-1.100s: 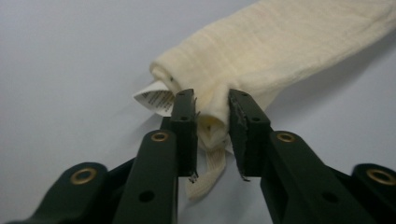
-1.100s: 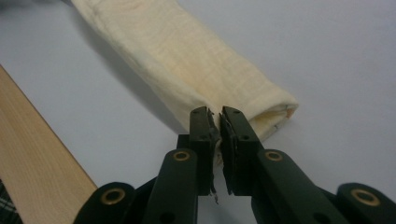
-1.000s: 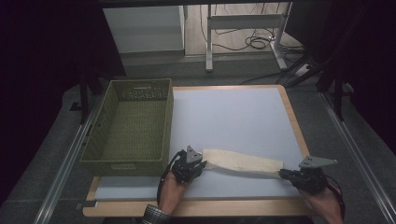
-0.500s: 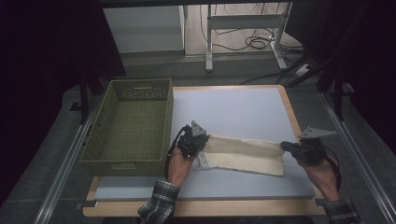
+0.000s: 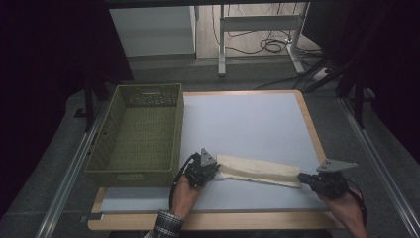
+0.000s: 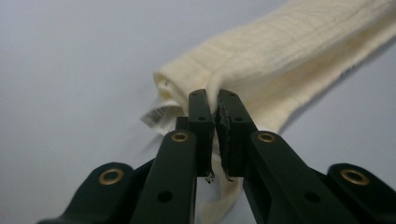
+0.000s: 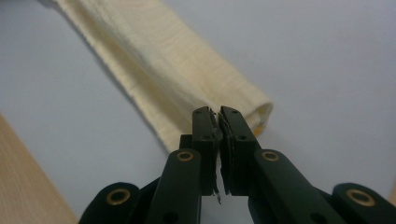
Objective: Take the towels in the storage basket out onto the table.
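We start with the desk (image 5: pixel 247 124), whose pale top is bare over most of its far half, and with the green woven basket (image 5: pixel 138 134) standing at about nine o'clock from the desk's middle, hard against its left edge. The basket looks empty as far as the high view lets us see into it. At about six o'clock from the middle, near the front edge, the cream cloth (image 5: pixel 257 170) lies as a long narrow band running from eight o'clock to four o'clock, folded over along its length into a doubled, rounded strip. We judge the folding to be well along: the cloth is already narrow, but it is long, so at least one fold end to end seems left, and putting it into the basket is not yet done. The left gripper (image 5: pixel 210 168) is clamped on the cloth's left end; in the left gripper view the black jaws are pressed together on a pinch of cloth (image 6: pixel 280 65), beside a small white label (image 6: pixel 156 116). The right gripper (image 5: pixel 303 177) is clamped on the right end, jaws together on the cloth's corner (image 7: pixel 177 93).
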